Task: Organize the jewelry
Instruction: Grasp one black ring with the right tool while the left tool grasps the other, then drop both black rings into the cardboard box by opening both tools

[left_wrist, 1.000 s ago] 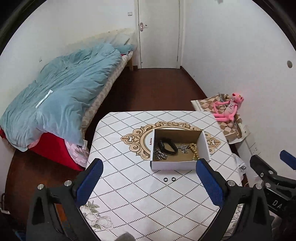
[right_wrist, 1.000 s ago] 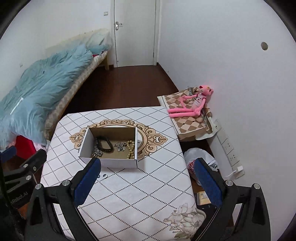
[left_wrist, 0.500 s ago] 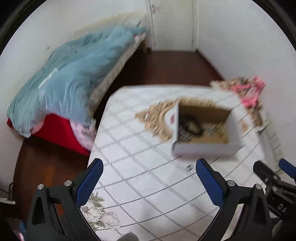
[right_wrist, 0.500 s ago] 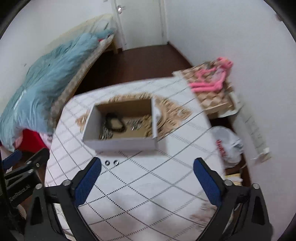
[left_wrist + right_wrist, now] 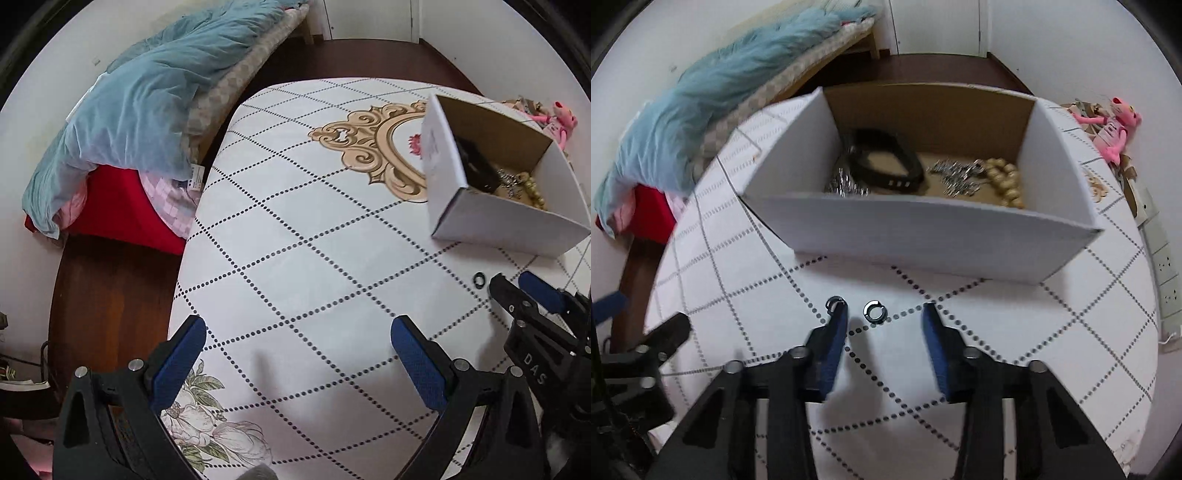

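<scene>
Most of the jewelry already lies in the open white cardboard box: a black band, silvery chain pieces and a string of tan wooden beads. What is left, as far as I can see, is 2 small dark metal rings on the white diamond-patterned tabletop, just in front of the box.

My right gripper is down low over them, its blue-padded jaws partly open and holding nothing. 1 ring sits between the fingertips, closer to the left one; the other ring lies at the tip of the left finger, seemingly touching it.

My left gripper hangs wide open and empty above bare tabletop, well apart from the rings.
</scene>
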Demonstrator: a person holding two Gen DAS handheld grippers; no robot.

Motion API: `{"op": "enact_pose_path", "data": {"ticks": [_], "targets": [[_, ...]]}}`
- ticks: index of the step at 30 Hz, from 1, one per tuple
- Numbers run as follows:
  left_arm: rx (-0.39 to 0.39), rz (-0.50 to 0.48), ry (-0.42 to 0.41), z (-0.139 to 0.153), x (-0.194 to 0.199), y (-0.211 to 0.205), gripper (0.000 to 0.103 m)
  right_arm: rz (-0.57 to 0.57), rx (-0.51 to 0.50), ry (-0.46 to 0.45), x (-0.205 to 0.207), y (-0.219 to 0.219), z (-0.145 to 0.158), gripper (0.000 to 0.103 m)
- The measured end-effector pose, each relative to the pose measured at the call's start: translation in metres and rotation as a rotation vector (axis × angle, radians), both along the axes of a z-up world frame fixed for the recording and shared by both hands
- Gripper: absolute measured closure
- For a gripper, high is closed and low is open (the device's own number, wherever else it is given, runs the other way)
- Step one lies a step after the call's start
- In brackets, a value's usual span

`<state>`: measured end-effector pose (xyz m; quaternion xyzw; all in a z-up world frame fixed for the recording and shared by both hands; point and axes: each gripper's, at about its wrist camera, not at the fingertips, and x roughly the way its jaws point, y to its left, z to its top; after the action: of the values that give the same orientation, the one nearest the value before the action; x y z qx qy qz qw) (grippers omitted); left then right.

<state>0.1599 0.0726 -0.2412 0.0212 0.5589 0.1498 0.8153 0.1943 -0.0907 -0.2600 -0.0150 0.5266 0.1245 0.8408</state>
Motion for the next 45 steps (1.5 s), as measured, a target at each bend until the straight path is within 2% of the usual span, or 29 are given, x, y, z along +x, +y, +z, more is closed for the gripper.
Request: {"op": "enact_pose_path", "data": {"ticks": [1, 2, 6, 13, 15, 17, 18, 21, 23, 25, 32, 34, 40, 45], "targets": [[0.001, 0.0, 0.001, -0.001, 0.001, 0.001, 0.001, 0.018, -0.016, -0.027, -0.002, 0.005, -0.001, 0.074], [-0.002, -0.002, 0.002, -0.003, 0.003, 0.003, 0.001, 0.019, -0.052, -0.051, -0.004, 0.008, -0.002, 0.09], [-0.023, -0.022, -0.005, -0.004, 0.009, -0.005, 0.001, -0.002, -0.016, -0.05, -0.007, -0.002, 0.0, 0.09], [-0.157, -0.144, 0.007, -0.022, 0.029, -0.056, 0.001, -0.143, 0.024, -0.07, -0.018, -0.064, 0.024, 0.09], [-0.177, -0.191, 0.013, -0.03, 0.033, -0.076, 0.01, -0.198, 0.019, -0.07, -0.023, -0.085, 0.025, 0.09], [-0.173, -0.226, 0.022, -0.035, 0.036, -0.09, 0.027, -0.243, 0.02, -0.065, -0.027, -0.103, 0.026, 0.09], [-0.174, -0.241, 0.018, -0.036, 0.037, -0.096, 0.029, -0.262, 0.02, -0.062, -0.027, -0.108, 0.025, 0.09], [-0.168, -0.282, -0.029, -0.034, 0.038, -0.109, 0.05, -0.3, 0.019, -0.057, -0.033, -0.124, 0.023, 0.09], [-0.198, -0.304, -0.048, -0.032, 0.038, -0.116, 0.084, -0.312, 0.02, -0.054, -0.034, -0.131, 0.023, 0.09], [-0.199, -0.311, -0.051, -0.031, 0.037, -0.119, 0.093, -0.317, 0.025, -0.053, -0.036, -0.133, 0.025, 0.09], [-0.226, -0.304, -0.081, -0.019, 0.029, -0.112, 0.093, -0.306, 0.067, -0.094, -0.041, -0.131, 0.045, 0.09], [-0.247, -0.303, -0.106, -0.007, 0.024, -0.106, 0.093, -0.299, 0.09, -0.112, -0.043, -0.13, 0.056, 0.09], [-0.318, -0.349, -0.203, 0.057, 0.024, -0.102, 0.093, -0.265, 0.19, -0.146, -0.032, -0.127, 0.096, 0.09], [-0.4, -0.36, -0.181, 0.076, 0.06, -0.1, 0.093, -0.218, 0.27, -0.112, 0.009, -0.122, 0.113, 0.09]]}}
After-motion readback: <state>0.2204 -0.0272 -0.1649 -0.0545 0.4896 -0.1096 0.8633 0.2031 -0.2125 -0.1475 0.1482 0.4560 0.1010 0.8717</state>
